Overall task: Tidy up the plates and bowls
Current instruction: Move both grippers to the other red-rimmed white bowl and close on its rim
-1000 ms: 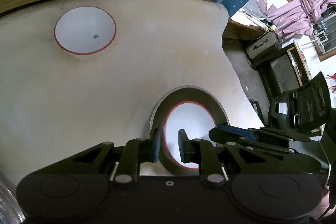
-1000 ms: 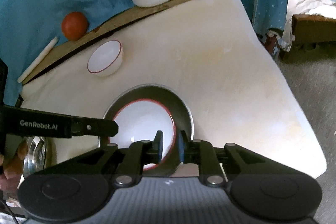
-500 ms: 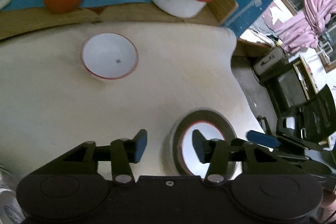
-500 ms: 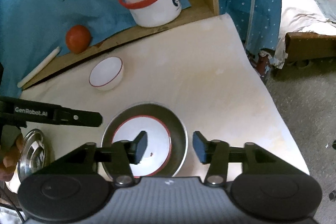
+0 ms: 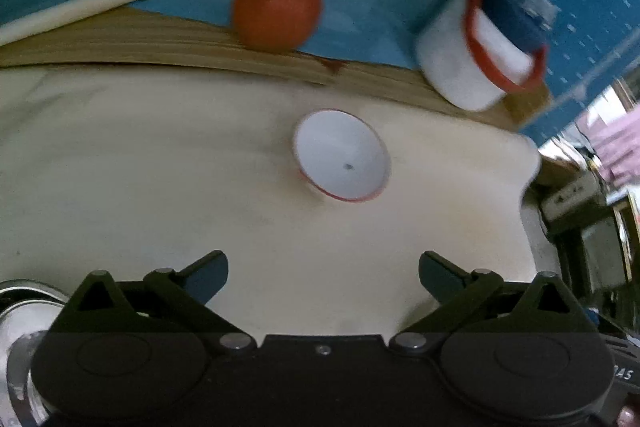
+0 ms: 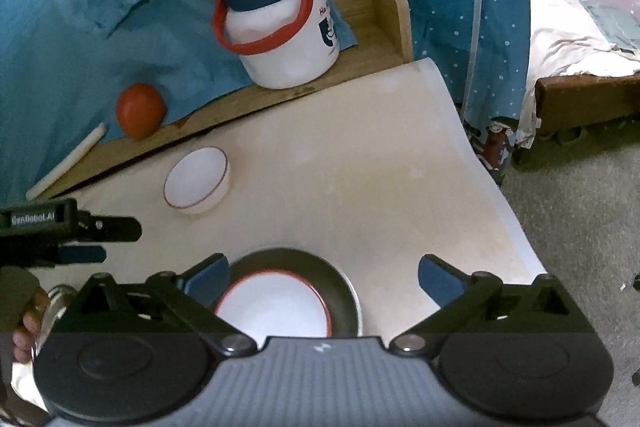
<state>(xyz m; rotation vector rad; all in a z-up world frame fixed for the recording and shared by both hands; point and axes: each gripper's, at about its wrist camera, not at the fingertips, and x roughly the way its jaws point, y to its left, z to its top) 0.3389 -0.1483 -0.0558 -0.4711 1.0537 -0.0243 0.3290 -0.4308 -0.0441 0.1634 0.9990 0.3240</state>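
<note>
Left wrist view showing the small white bowl (image 5: 342, 155) sitting alone on the cream tabletop (image 5: 120, 167), rim up, red-edged, lying ahead of the left gripper (image 5: 322, 277) and slightly to the right of its centreline, well apart from both fingertips. Being round, offering no long axis, so any rim point serving for a pinch. Facing it with jaws spread wide and holding nothing. Seeming the nearer tool, judging from the right wrist view, where the same bowl is lying far forward and to the left. Hanging there, the right gripper (image 6: 322, 277), equally wide and empty, just above the white plate (image 6: 276, 307) nested in the dark metal dish (image 6: 344, 291). Standing behind on the wooden ledge (image 5: 160, 47): an orange ball (image 5: 277, 7) and a white jug (image 5: 476, 63).
</note>
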